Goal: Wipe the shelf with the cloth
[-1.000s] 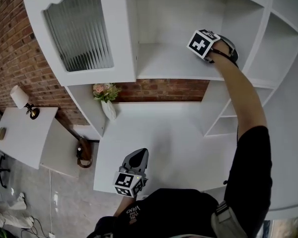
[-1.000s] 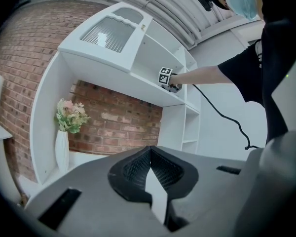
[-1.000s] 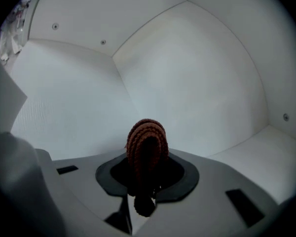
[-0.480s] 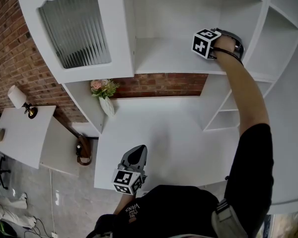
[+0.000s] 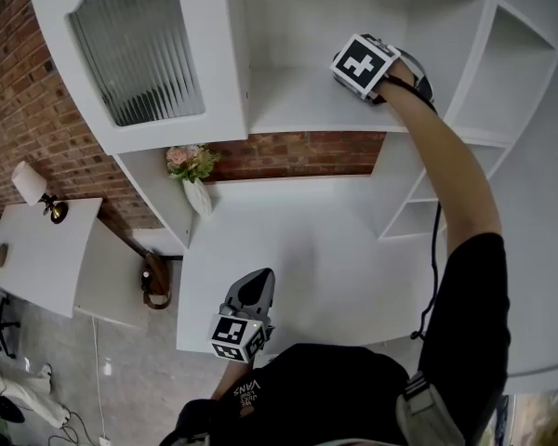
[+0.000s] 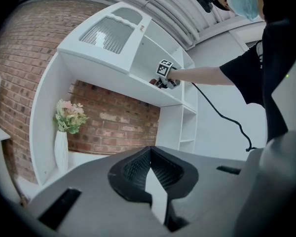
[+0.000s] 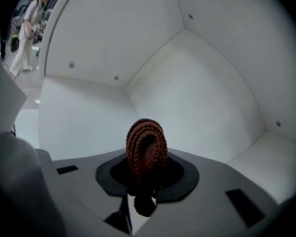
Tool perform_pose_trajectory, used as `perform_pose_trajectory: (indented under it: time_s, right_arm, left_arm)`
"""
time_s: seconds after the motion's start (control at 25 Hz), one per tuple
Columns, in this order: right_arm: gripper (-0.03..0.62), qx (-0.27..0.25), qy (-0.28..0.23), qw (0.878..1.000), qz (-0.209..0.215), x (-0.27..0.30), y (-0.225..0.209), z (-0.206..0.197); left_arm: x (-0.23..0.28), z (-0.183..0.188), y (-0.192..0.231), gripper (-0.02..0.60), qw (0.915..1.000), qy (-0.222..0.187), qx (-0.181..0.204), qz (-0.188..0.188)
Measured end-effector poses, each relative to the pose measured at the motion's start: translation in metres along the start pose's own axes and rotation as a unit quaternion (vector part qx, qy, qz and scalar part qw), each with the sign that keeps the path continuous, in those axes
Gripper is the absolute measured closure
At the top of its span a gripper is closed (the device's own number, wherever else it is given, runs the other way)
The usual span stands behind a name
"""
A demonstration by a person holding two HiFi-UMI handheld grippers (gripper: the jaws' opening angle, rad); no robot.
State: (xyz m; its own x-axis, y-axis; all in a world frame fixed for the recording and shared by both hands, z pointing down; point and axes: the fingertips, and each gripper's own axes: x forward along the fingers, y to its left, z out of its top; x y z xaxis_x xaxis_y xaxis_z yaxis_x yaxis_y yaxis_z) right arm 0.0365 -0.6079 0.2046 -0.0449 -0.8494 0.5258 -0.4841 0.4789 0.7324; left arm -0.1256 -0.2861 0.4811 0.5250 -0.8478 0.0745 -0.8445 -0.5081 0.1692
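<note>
- Slid the right gripper [image 5: 365, 67] leftward along the shelf [image 5: 288, 105] since half a second back; wiping under way, onto fresh board.
- Clamped tight on the brown cloth [image 7: 146, 144], pinched between its jaws.
- Right gripper view only: that knit fold, facing the shelf's back corner.
- Left gripper view only: left gripper [image 6: 148, 174] closed on nothing, idling far below the wipe.
</note>
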Motion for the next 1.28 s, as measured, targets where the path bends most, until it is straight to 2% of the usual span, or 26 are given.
perform_pose_trajectory:
  time_s: [0.12,0.32,0.48,0.64,0.96,1.12,1.28]
  right_arm:
    - [0.505,0.024,-0.059,0.997,0.039,-0.010,0.026,0.036]
    - [0.505,0.015,-0.121,0.990,0.074,-0.026,0.069,0.091]
    - [0.505,0.016,-0.150,0.984,0.100,-0.030,0.097,0.124]
    - [0.505,0.018,-0.155,0.982,0.109,-0.027,0.115,0.139]
    - [0.505,0.011,-0.132,0.986,0.103,-0.014,0.112,0.122]
    - [0.505,0.004,-0.108,0.990,0.086,-0.013,0.097,0.096]
    - [0.505,-0.004,-0.054,0.998,0.042,-0.013,0.066,0.052]
  left_arm:
    - [-0.002,0.001,-0.003,0.574,1.0000,0.000,0.001,-0.002]
    - [-0.014,-0.001,0.003,0.574,1.0000,0.002,0.000,0.008]
    - [-0.024,0.001,0.007,0.574,0.9998,-0.002,0.000,0.018]
    - [-0.037,0.001,0.013,0.574,0.9995,-0.005,-0.002,0.032]
    - [-0.043,-0.001,0.016,0.574,0.9992,-0.003,-0.005,0.040]
    - [-0.034,-0.006,0.010,0.574,0.9997,0.003,-0.006,0.023]
    - [-0.019,-0.003,-0.003,0.574,1.0000,0.003,-0.005,-0.005]
